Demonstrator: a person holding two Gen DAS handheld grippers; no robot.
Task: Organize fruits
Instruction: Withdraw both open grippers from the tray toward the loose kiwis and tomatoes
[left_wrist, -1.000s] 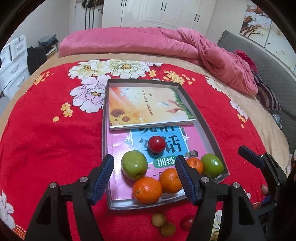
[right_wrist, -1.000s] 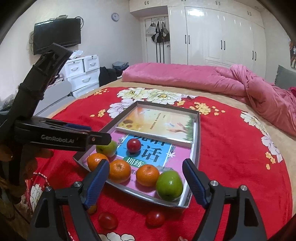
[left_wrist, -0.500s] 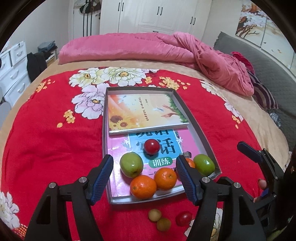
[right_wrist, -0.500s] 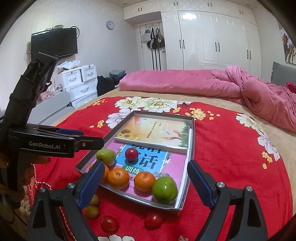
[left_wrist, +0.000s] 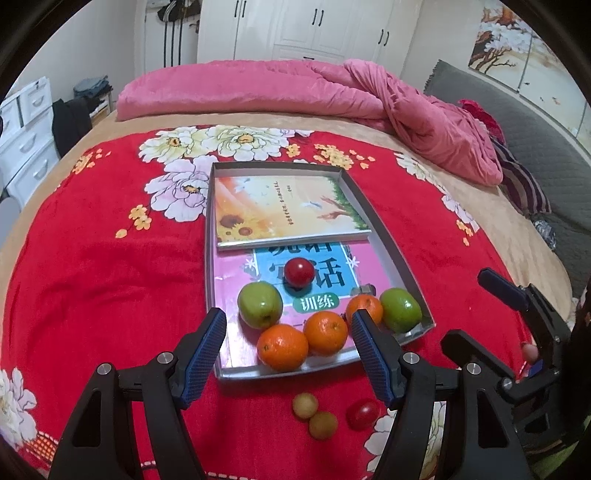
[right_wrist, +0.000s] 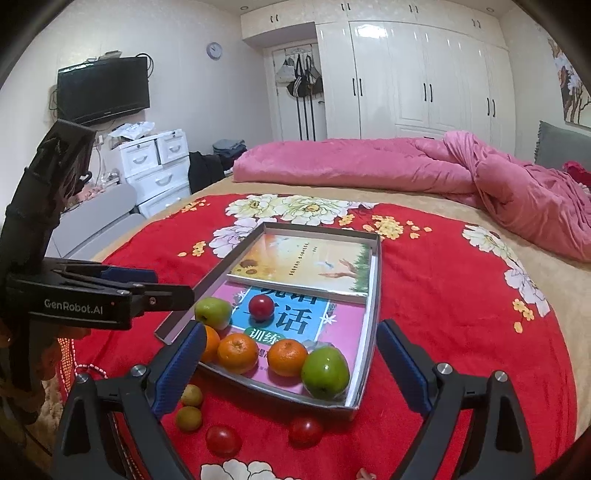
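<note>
Both hands hover over the bed: the left hand-held gripper is spread and empty, and the right hand-held gripper, whose jaws have just been opening, is spread wider with nothing between them. The tray on the red blanket already holds apples, oranges and one red fruit at its near end, while two small brownish fruits and two red ones lie loose at about 6 o'clock of it. This looks like the gap between placements; next, one gripper must drop onto a loose fruit and close gently.
</note>
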